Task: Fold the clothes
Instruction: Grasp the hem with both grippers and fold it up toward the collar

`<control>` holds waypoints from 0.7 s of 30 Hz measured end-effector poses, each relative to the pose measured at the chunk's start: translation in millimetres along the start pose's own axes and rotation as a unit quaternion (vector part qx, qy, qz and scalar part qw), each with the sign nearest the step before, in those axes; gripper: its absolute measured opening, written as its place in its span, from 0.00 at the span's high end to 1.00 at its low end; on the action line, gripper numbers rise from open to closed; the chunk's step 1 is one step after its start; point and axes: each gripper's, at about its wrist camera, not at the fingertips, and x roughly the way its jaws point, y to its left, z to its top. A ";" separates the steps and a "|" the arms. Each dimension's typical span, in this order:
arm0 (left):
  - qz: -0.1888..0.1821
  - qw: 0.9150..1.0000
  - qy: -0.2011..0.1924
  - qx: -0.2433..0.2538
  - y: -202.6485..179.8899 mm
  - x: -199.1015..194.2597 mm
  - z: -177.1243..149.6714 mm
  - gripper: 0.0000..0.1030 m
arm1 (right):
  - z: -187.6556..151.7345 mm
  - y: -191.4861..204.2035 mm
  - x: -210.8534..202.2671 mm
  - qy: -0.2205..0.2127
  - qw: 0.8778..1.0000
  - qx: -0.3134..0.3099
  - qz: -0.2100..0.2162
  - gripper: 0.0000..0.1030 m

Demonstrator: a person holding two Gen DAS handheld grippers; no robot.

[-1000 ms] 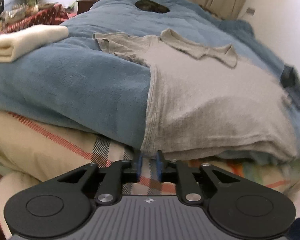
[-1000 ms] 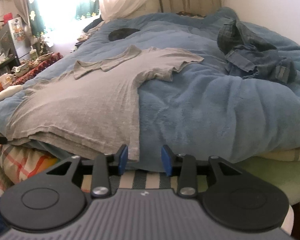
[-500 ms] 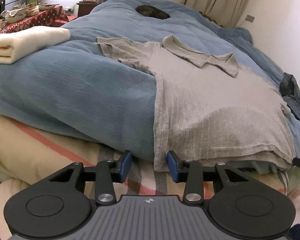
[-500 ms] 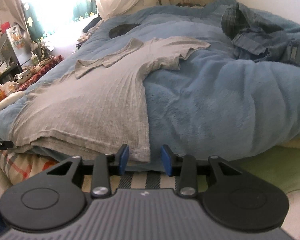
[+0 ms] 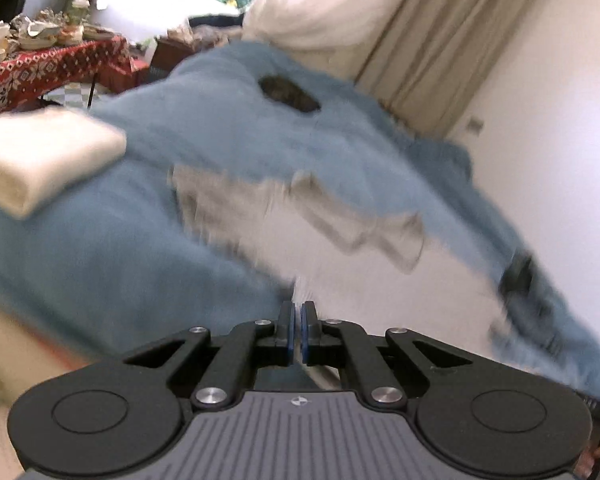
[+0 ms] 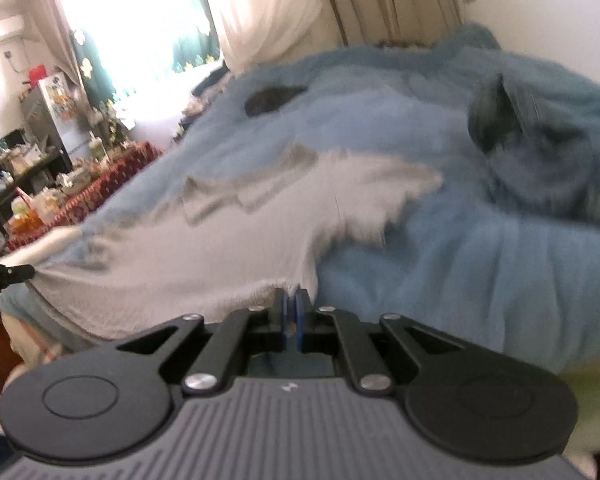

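Both views are smeared with motion blur, so fine detail is lost. The left tool (image 5: 297, 316) has its blue pads pressed together on the near hem corner of the grey T-shirt (image 5: 364, 276), which spreads away ahead of it and to its right over the blue blanket (image 5: 100, 248) on the bed. The right tool (image 6: 291, 303) is likewise clamped on the opposite hem corner of the same shirt (image 6: 204, 256), the cloth stretching off to its left, where the tip of the left tool shows at the frame edge holding the far corner. The hem between the two tools looks lifted and taut rather than lying flat. The shirt's collar and sleeves lie farther ahead of both tools, toward the head of the bed. A folded cream towel (image 5: 36, 160) rests on the blanket well to the left of the left tool. A crumpled dark blue garment (image 6: 540, 152) lies on the blanket ahead and to the right of the right tool, apart from the shirt. A dark oval patch (image 5: 290, 94) sits far ahead on the blanket.
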 end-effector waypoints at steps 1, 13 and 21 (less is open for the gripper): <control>-0.007 1.000 -0.007 -0.004 -1.5 2.3 10.7 0.97 | 11.8 0.1 2.5 -0.005 1.000 -0.001 0.003 0.96; -0.006 1.000 -0.022 0.005 -20.3 99.8 116.2 0.97 | 129.3 1.4 86.0 -0.033 0.999 -0.031 -0.015 0.96; 0.033 0.999 0.022 0.016 -7.5 176.3 131.1 0.97 | 155.7 -18.8 167.1 0.006 0.999 -0.017 -0.047 0.96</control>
